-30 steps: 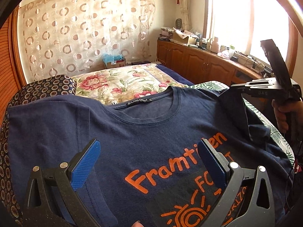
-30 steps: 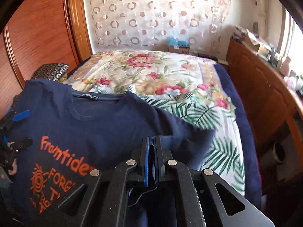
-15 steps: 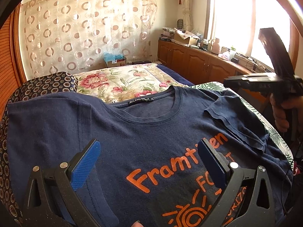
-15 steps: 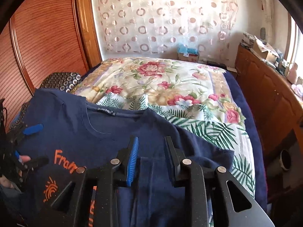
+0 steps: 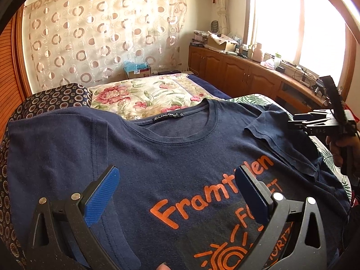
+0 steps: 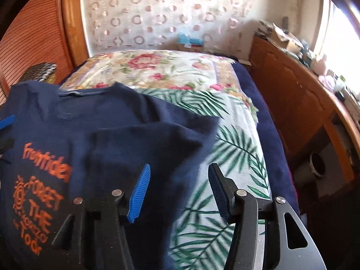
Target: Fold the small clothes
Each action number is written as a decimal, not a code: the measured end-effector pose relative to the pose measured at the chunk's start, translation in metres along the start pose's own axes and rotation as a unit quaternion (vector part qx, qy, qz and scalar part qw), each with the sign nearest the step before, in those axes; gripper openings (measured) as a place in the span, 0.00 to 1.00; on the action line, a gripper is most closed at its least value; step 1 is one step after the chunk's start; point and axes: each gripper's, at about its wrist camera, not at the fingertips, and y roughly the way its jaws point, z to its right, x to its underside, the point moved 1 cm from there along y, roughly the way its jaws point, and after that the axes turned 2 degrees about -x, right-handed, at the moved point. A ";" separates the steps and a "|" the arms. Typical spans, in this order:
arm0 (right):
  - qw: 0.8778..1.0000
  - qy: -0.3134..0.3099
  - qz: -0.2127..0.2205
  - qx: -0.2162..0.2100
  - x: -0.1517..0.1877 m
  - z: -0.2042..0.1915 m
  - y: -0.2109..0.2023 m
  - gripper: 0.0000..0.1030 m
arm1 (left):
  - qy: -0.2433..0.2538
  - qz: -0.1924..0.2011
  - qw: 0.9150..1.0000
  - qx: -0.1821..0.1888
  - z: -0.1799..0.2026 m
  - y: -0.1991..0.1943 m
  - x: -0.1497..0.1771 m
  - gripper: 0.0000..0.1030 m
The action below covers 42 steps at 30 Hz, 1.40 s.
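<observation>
Light, limp shirt [image 5: 171, 157] on bed [image 6: 225, 135]: take at left sleeve hem; left tongs [image 5: 177, 193] and right tongs [image 6: 180, 186] wide open, empty.

Left wrist view looks forward, close above the navy T-shirt [image 5: 157, 157], toward the curtain [image 5: 101, 33]. Right wrist view looks from the shirt's right edge over the bed [image 6: 225, 135]. Both share shirt, bed and curtain.

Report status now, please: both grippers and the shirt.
Left gripper open, right gripper open, both empty. Navy cotton T-shirt flat on bed, one sleeve folded in. Nothing blocking.
</observation>
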 end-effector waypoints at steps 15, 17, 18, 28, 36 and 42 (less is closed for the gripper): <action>1.000 0.012 -0.002 -0.014 -0.022 0.018 0.044 0.54 | -0.010 -0.007 1.000 -0.015 -0.006 0.006 0.001 1.00; 1.000 0.011 0.007 -0.014 -0.017 0.017 0.042 0.54 | -0.014 -0.002 1.000 -0.016 -0.007 0.005 -0.001 1.00; 1.000 0.008 0.013 -0.013 -0.015 0.016 0.042 0.54 | -0.019 -0.001 1.000 -0.022 -0.008 0.004 -0.002 1.00; 1.000 0.006 0.009 -0.015 -0.011 0.020 0.039 0.54 | -0.039 0.004 0.998 -0.053 -0.022 -0.021 -0.025 1.00; 1.000 0.006 0.007 -0.016 -0.013 0.022 0.038 0.54 | -0.063 0.019 0.993 -0.099 -0.068 -0.059 -0.036 1.00; 1.000 0.006 0.007 -0.016 -0.013 0.021 0.038 0.54 | -0.081 0.004 0.991 -0.104 -0.108 -0.067 -0.034 0.94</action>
